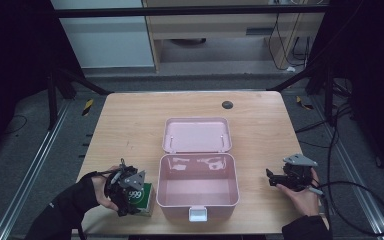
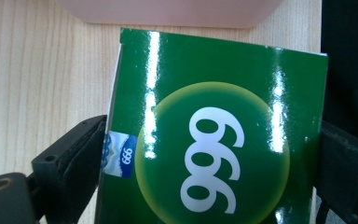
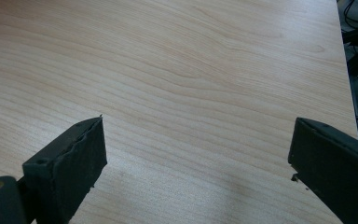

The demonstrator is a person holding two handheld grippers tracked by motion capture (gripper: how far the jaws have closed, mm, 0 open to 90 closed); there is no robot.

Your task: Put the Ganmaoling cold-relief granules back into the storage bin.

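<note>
A glossy green carton (image 2: 214,93) printed with white numerals stands on the wooden table just left of an open pink plastic case (image 1: 162,186). My left gripper (image 1: 132,192) comes down over the green carton (image 1: 144,197), and in the left gripper view my left gripper (image 2: 212,128) has a jaw flush against each side of it. The case's lid (image 1: 197,135) lies folded back flat behind it, and nothing lies inside. My right gripper (image 1: 272,176) rests to the right of the case. In the right gripper view my right gripper (image 3: 198,135) stands open over bare wood.
The pink case's wall (image 2: 168,11) lies just beyond the carton. A white latch (image 1: 198,214) sticks out at the case's front, near the table's front edge. A small dark round plug (image 1: 227,104) sits in the table at the back. Cables trail off at the right (image 1: 360,190).
</note>
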